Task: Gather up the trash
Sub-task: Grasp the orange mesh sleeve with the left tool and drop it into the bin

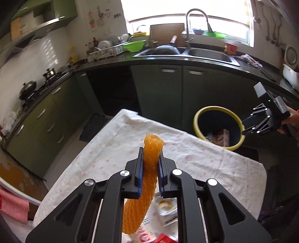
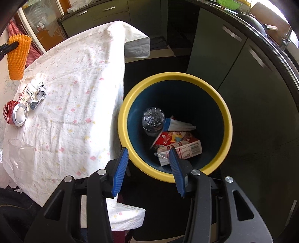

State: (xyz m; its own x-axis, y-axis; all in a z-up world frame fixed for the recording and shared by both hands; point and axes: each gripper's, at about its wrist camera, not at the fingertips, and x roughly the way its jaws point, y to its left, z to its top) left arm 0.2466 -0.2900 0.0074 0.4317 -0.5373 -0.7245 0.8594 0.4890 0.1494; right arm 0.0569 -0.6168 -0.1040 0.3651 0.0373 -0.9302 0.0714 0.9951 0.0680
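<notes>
Daylit from the blown-out kitchen window [image 1: 186, 16] at upper centre of the left wrist view; overexposed there, detail lost; soft glare on the white tiled wall [image 1: 37, 54] at upper left; dim in the dark green lower cabinets [image 1: 158, 89] mid-frame; strong barrel distortion, black vignette in the corners; motion-blurred at bottom centre. Bright sun on the white flowered tablecloth [image 2: 74, 89] left of the right wrist view; deep shadow on the floor at right; sharp inside the yellow-rimmed blue bin [image 2: 175, 78].
</notes>
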